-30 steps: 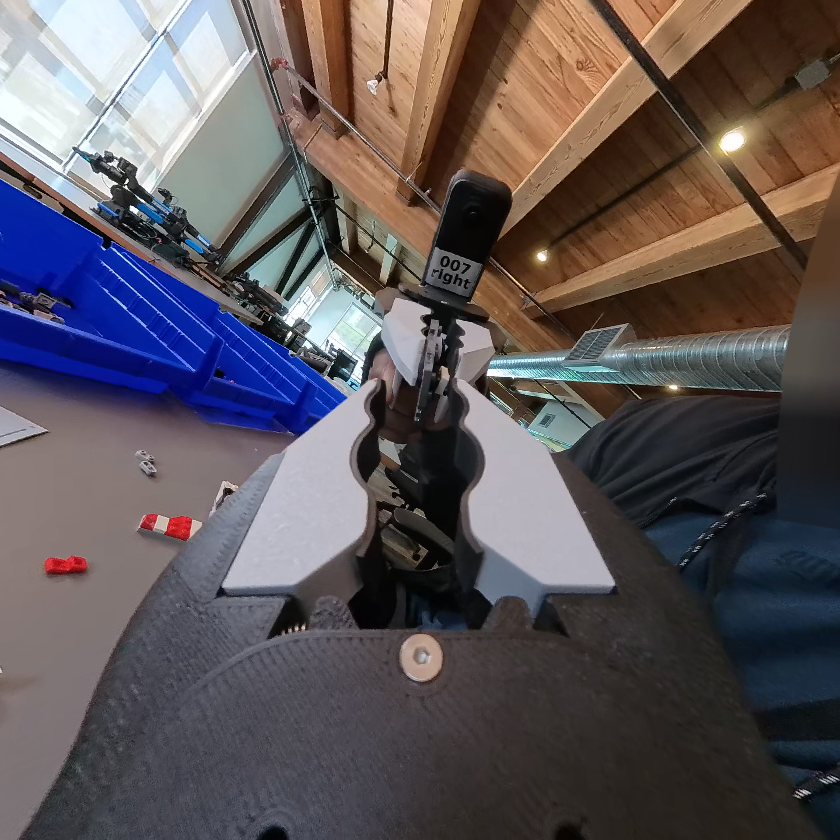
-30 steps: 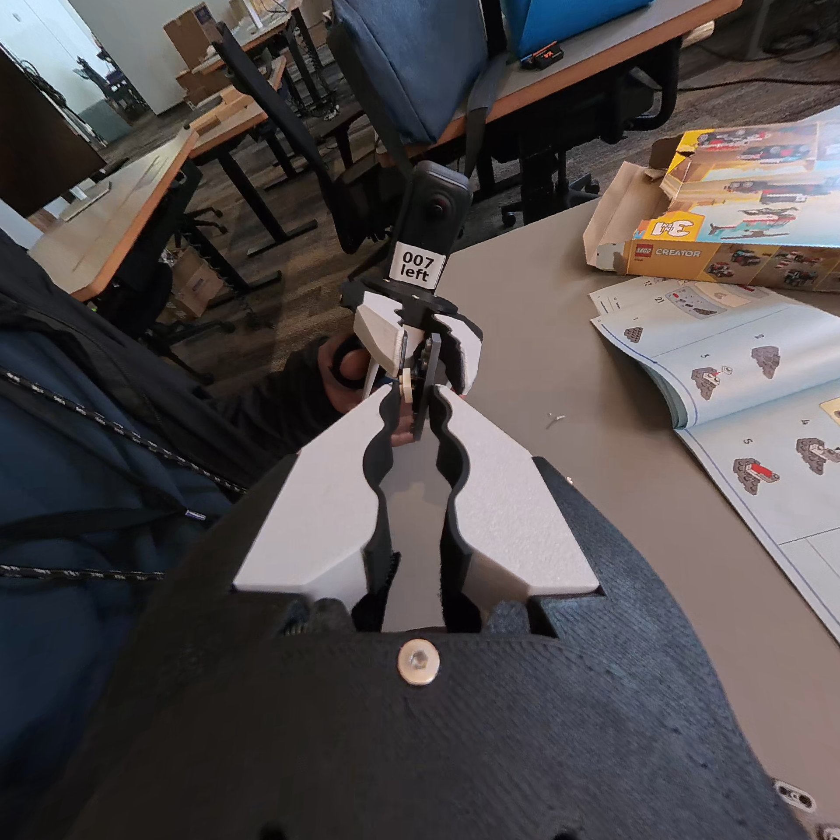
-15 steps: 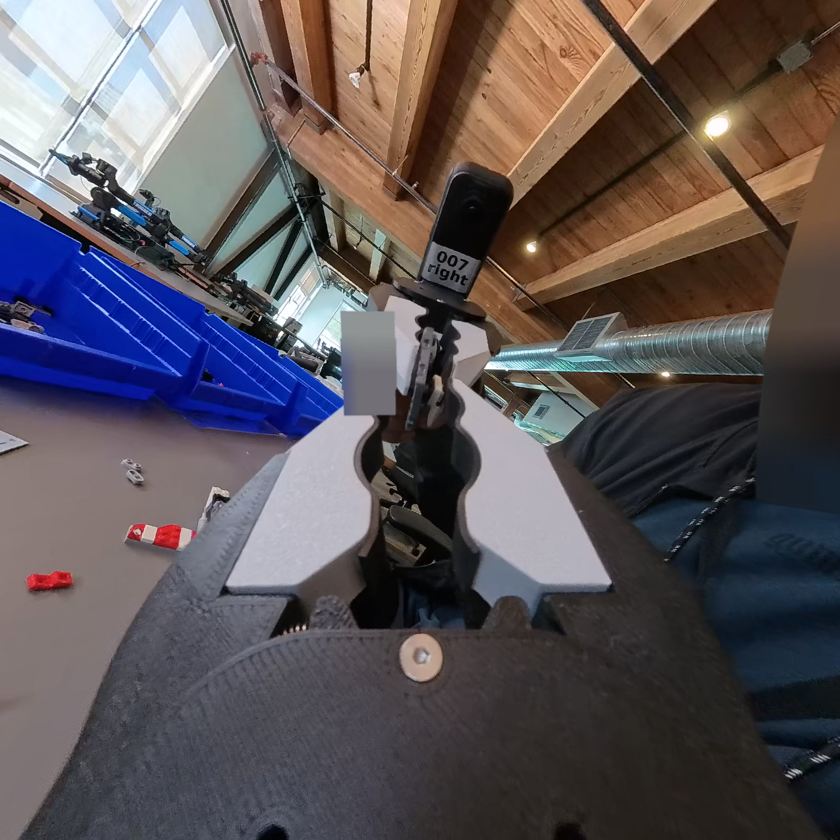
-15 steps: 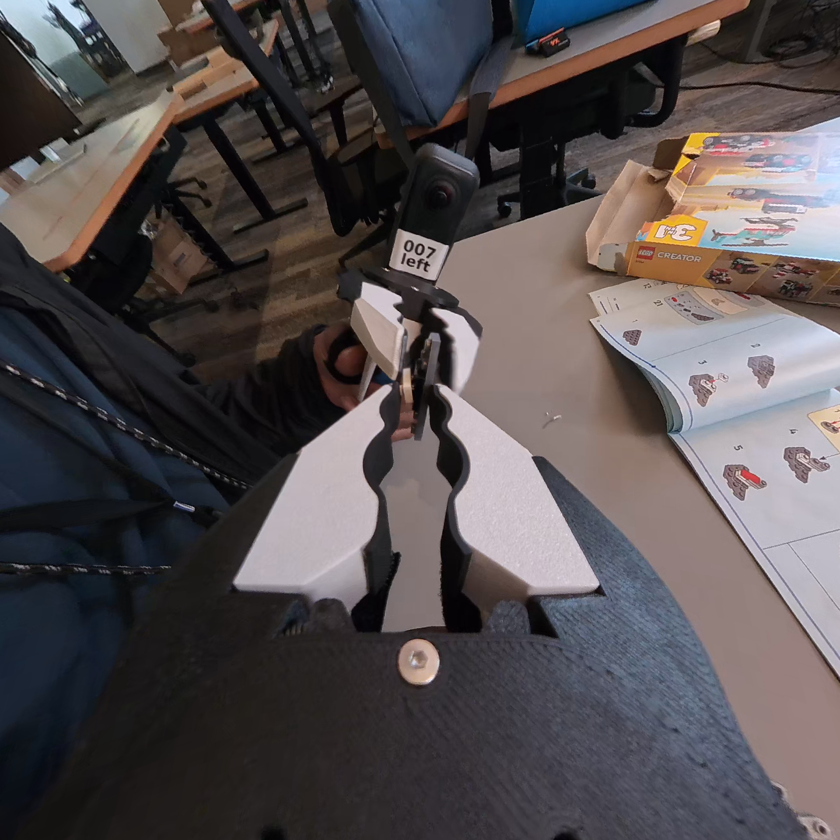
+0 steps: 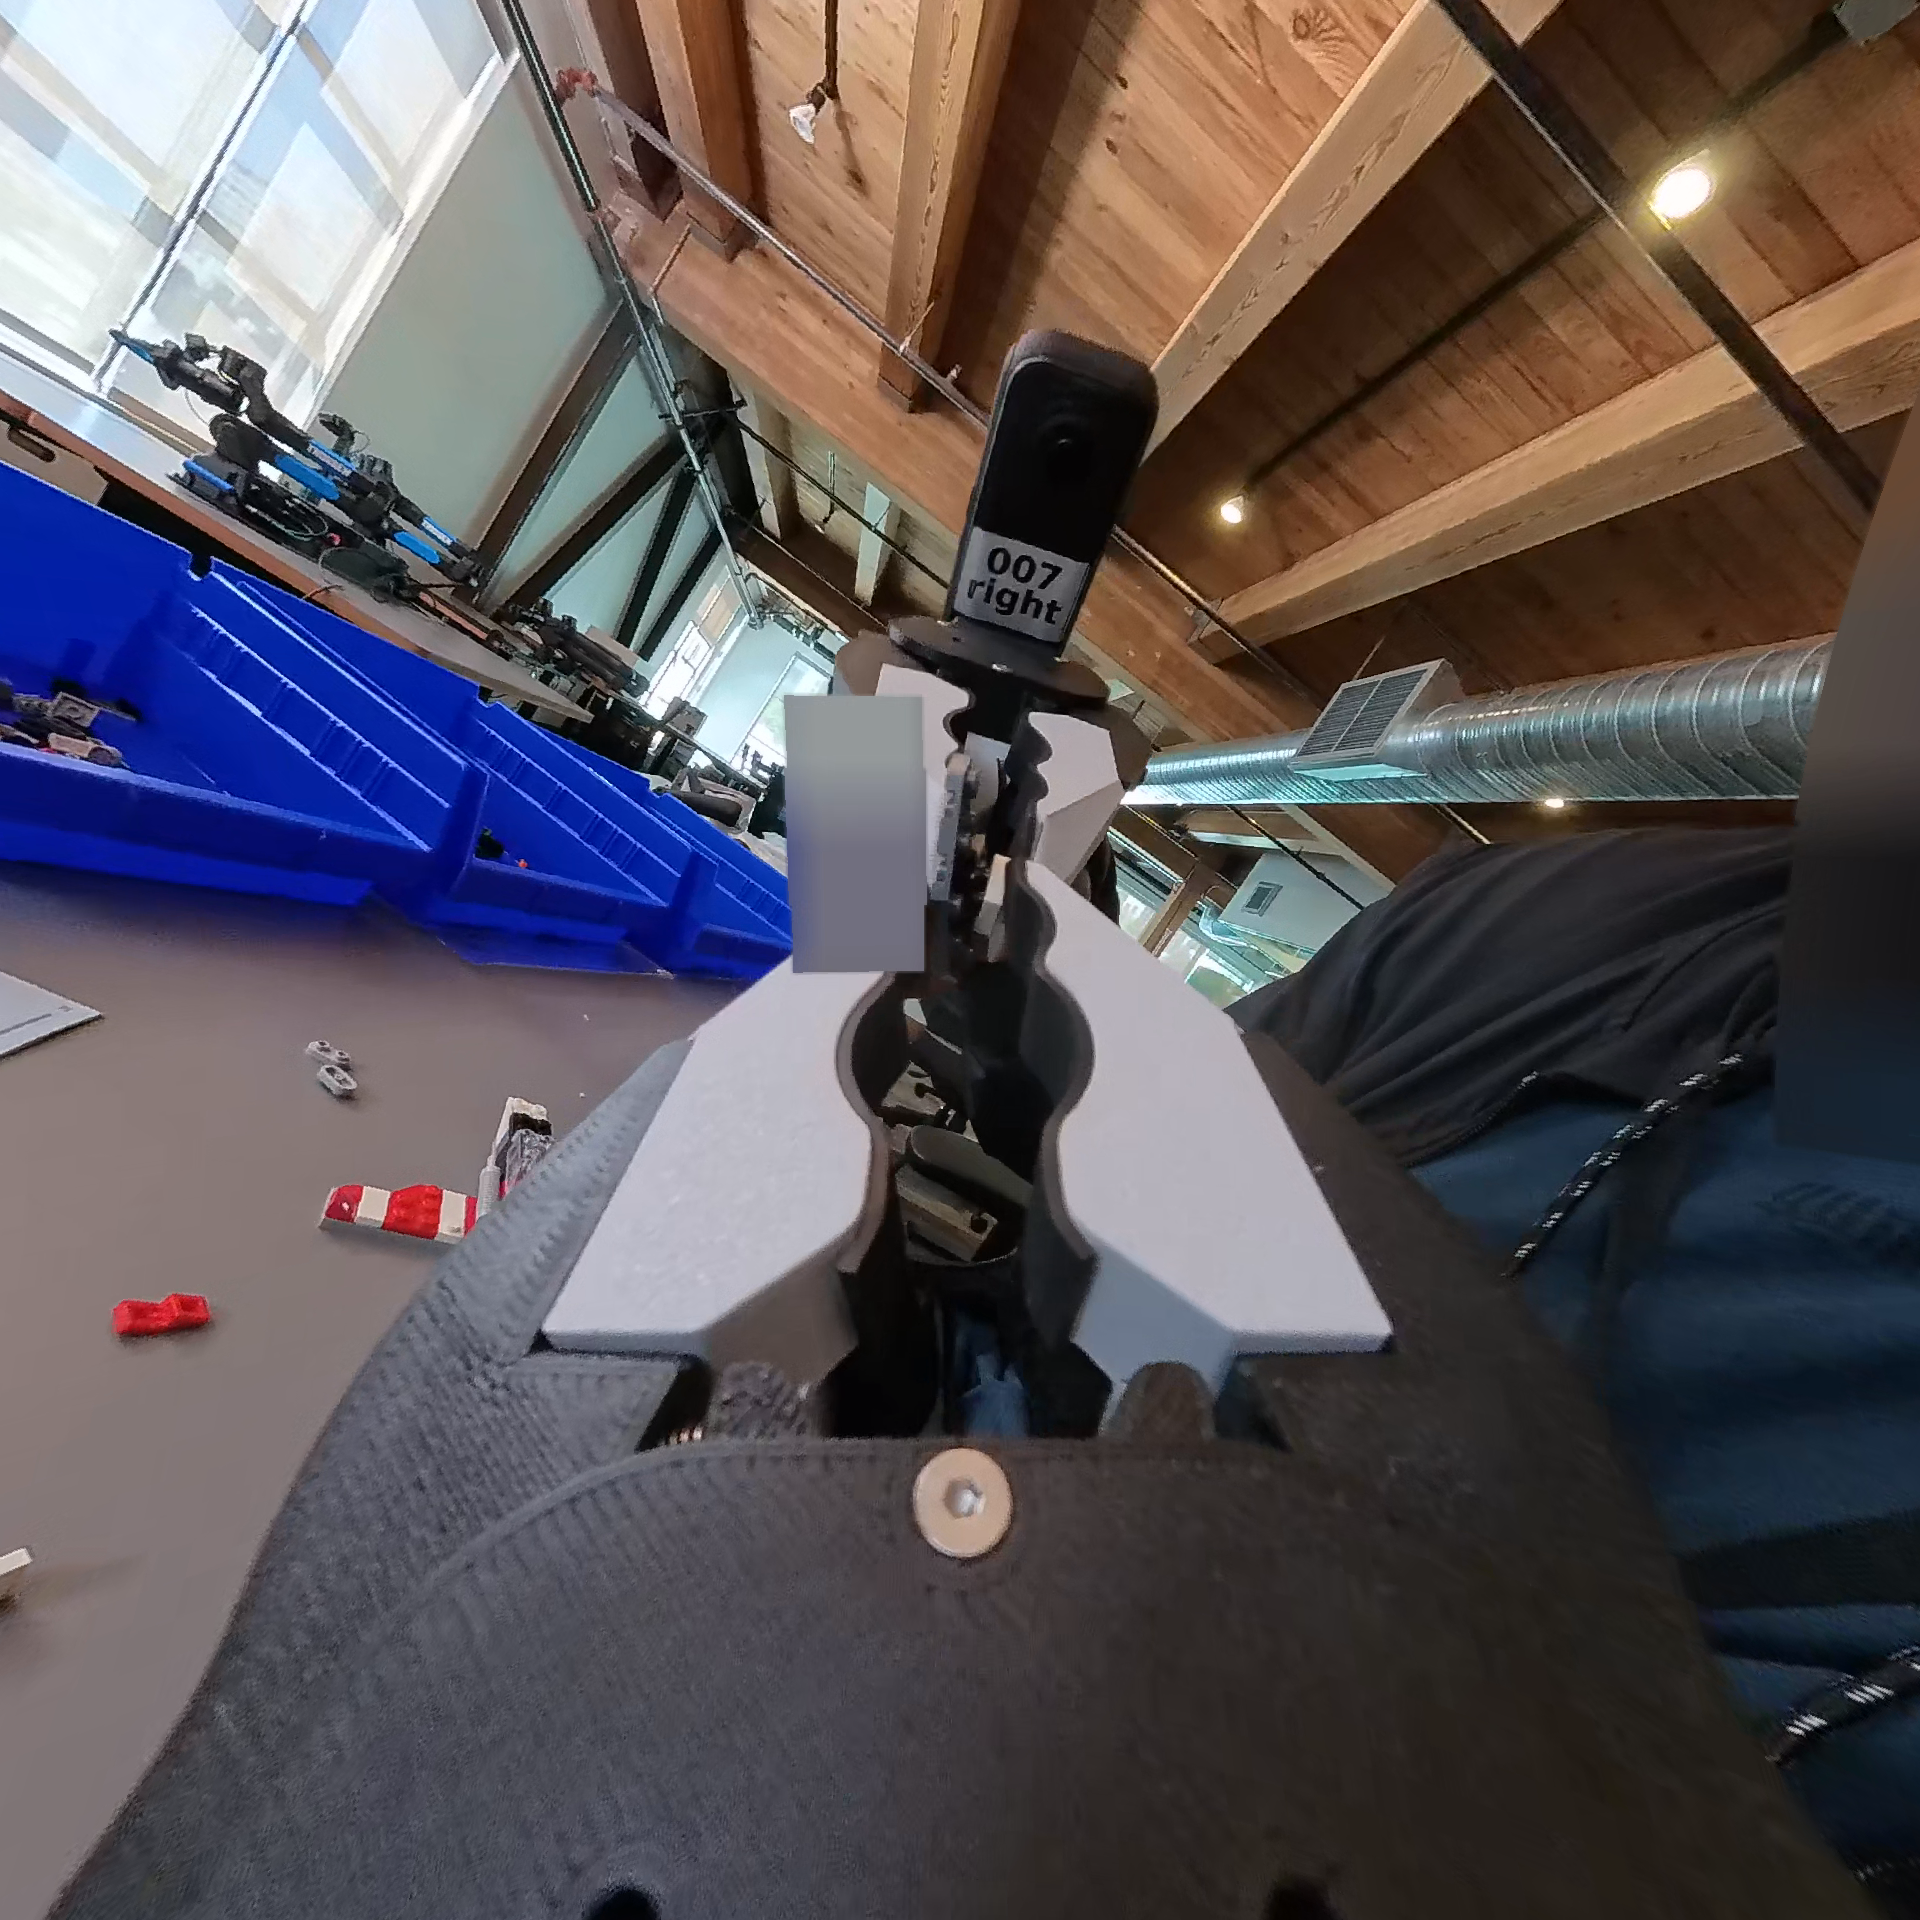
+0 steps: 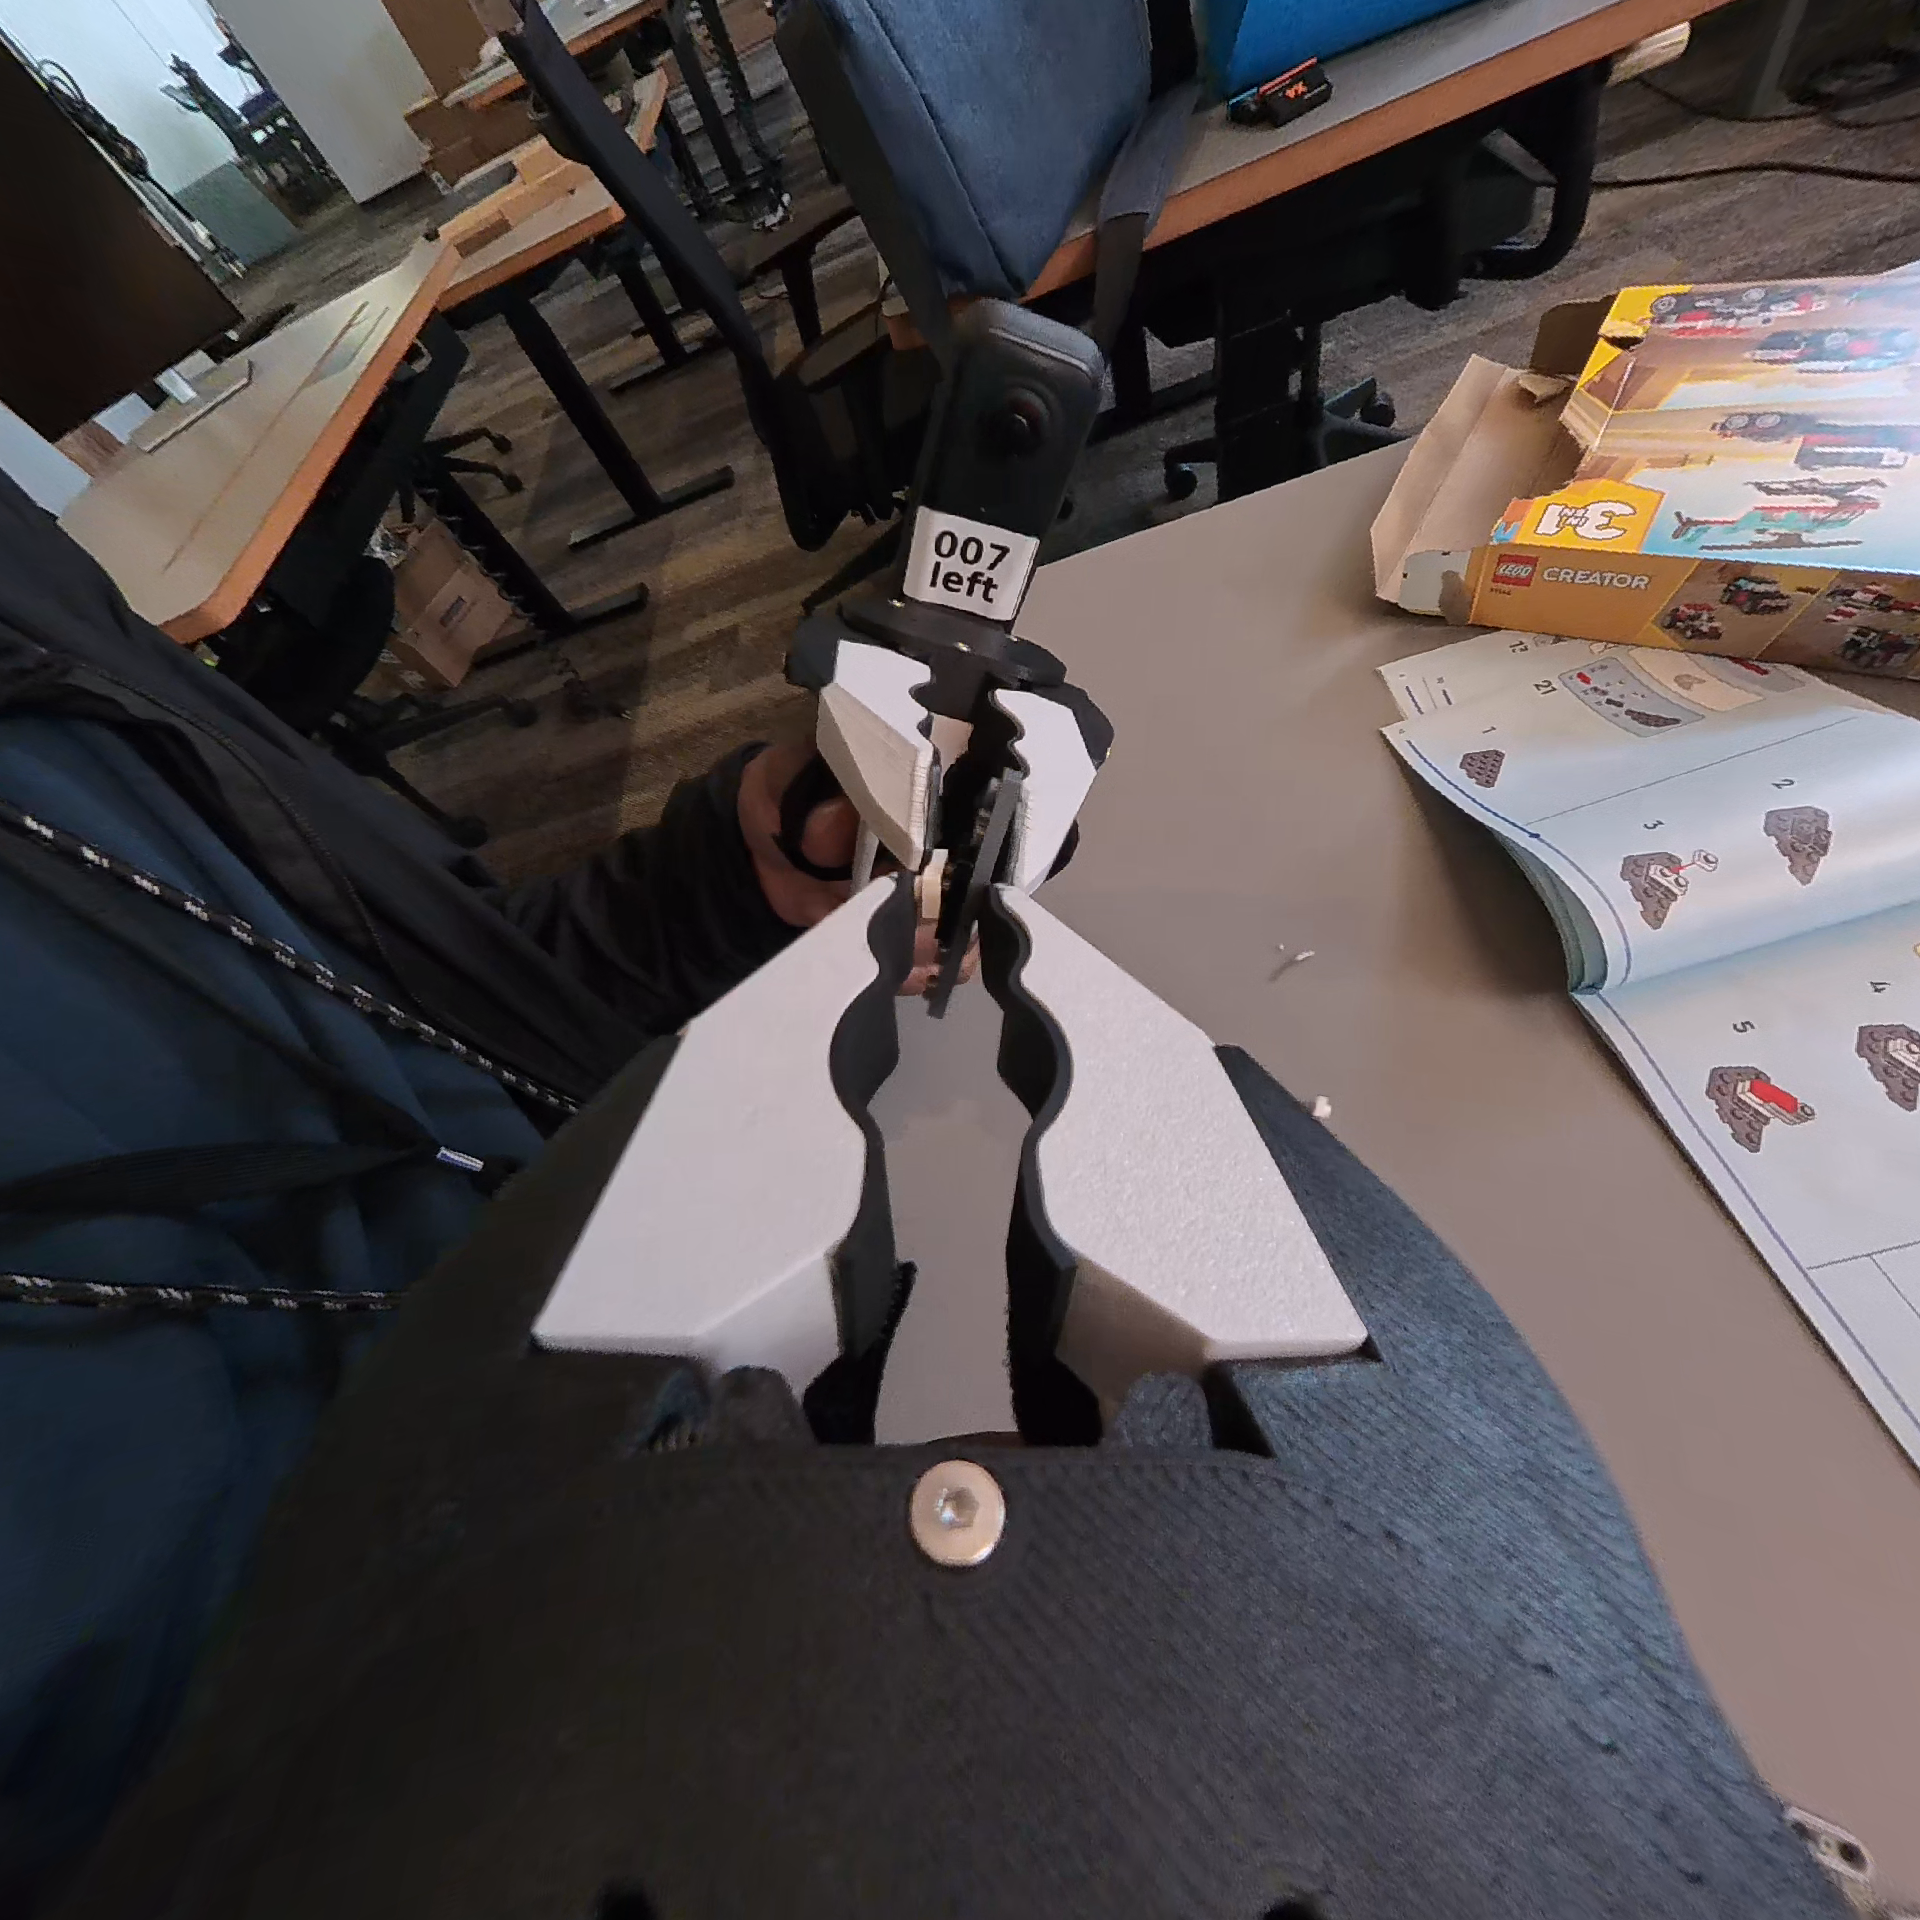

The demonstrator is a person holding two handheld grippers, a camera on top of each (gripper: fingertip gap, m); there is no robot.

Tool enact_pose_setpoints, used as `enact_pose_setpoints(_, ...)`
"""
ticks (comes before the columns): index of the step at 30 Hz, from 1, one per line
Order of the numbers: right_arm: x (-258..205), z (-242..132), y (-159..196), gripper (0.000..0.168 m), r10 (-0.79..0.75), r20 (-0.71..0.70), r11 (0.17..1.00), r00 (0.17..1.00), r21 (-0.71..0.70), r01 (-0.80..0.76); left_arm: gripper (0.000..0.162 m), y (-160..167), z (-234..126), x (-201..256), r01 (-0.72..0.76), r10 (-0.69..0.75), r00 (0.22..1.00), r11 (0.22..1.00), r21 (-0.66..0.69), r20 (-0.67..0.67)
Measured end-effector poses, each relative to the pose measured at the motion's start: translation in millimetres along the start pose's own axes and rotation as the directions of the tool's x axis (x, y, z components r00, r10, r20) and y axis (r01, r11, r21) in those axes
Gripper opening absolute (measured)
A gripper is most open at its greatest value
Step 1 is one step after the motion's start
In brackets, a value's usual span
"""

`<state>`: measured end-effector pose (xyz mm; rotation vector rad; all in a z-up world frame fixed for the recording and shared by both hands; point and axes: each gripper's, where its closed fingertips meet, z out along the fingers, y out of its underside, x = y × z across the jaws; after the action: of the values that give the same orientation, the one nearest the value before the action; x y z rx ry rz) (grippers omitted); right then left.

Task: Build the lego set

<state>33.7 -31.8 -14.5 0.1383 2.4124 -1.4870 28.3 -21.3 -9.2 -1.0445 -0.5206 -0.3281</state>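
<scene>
My two grippers meet tip to tip above the grey table (image 6: pixel 1299 1039). Between them is a small grey lego assembly (image 5: pixel 951 831), a dark plate with a tan piece on its side (image 6: pixel 932 878). In the left wrist view my left gripper (image 5: pixel 961 904) is nearly closed on it, and the right gripper faces it from beyond. In the right wrist view my right gripper (image 6: pixel 943 904) is closed around the plate's near end (image 6: pixel 977 894), and the left gripper grips its far end. A grey patch hides part of the left fingertip.
Blue bins (image 5: pixel 312 810) stand at the table's far left. A red-and-white brick strip (image 5: pixel 400 1210), a small red piece (image 5: pixel 161 1314) and small grey pieces (image 5: pixel 332 1068) lie loose. The lego box (image 6: pixel 1714 499) and open instruction booklet (image 6: pixel 1714 883) lie at right. A hand (image 6: pixel 800 842) holds the left gripper. Both grippers' tips are close together, under 4 cm apart.
Both grippers stay tip to tip on the assembly. The views have shifted only slightly.
</scene>
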Motion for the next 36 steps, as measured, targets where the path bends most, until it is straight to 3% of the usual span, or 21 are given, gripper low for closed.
enact_pose_setpoints(36,-5.9,-2.0,-4.1,0.012,0.124,0.094,0.986,0.988,0.098,-0.133,0.014,-1.4,-0.3,5.8,-0.099,0.099,0.995,0.995,-0.007,0.009)
